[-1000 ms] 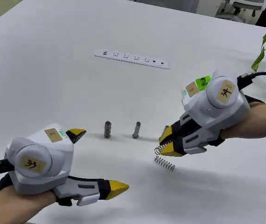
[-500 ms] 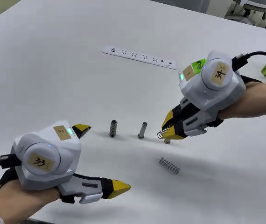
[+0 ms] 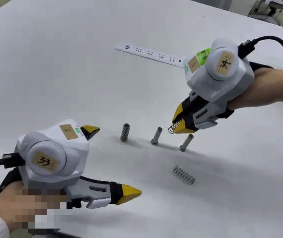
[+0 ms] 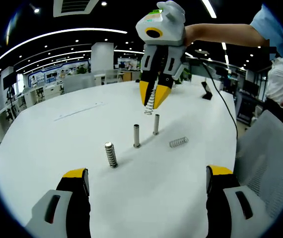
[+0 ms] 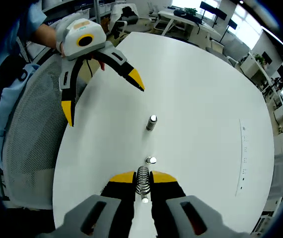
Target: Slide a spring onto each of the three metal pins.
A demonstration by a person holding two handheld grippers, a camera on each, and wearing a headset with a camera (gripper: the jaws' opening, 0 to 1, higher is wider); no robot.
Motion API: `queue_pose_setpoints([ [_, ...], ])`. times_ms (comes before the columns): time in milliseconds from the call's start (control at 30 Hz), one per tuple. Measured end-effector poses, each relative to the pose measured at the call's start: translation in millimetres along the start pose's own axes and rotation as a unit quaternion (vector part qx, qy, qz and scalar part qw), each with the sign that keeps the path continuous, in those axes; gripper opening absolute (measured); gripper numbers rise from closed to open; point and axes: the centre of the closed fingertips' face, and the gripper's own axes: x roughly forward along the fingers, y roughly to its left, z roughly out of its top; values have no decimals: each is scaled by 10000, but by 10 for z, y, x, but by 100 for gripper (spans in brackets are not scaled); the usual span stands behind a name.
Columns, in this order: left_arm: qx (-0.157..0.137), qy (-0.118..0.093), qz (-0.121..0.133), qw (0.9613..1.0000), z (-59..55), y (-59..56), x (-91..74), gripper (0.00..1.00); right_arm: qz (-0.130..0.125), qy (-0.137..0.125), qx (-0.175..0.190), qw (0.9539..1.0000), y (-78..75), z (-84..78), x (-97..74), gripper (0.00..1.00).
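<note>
— While the left gripper (image 3: 110, 162) sits low near the front of the table (image 3: 57, 59) with its jaws wide apart and nothing between them, what has the right gripper (image 3: 175, 128) done in the last second?
— It has come up off the table. A second ago its yellow tips were down beside the loose spring (image 3: 183, 175); now they hang above the row of pins, pinched on the held spring (image 3: 172, 129).
— And the pins?
— Unmoved, as far as I can judge with the camera shifting. The left pin (image 3: 125, 132) already wears a spring; the middle pin (image 3: 156, 135) and the right pin (image 3: 185, 143) stand bare.
— Which one is it going for?
— The right pin, I'd say. In the left gripper view the held spring dangles almost straight over it, clear of the top, and in the right gripper view a pin's tip shows just under the coil between the jaws.
— How does that spring look?
— Thin steel wire, open coils, gripped by its upper part so the lower end hangs free, a little tilted. It looks light and whippy, so I'd expect it wants squaring over the pin before it goes down.
— What's left?
— One done, one in hand, and the loose spring lying on the table near the right pin for the last
</note>
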Motion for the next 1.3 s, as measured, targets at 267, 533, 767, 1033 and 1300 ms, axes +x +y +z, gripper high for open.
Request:
queue_pose_setpoints([
  [267,-77,-5,-11,10000,-45,20,-21,100,45,269,-273,9993,-86,17,51,12],
  [533,-134,-5,28,9999,-78,42,-32,100,153,399,-428,9982,-121,57,103,12],
  [767,-157,-29,26,9999,-85,54,-29,100,257,481,-510,9972,-123,74,176,12],
  [1033,-214,-51,31,9998,-97,51,-31,100,345,564,-572,9962,-128,70,256,12],
  [1300,-265,-48,37,9996,-130,68,-43,100,378,623,-612,9955,-115,65,307,12],
])
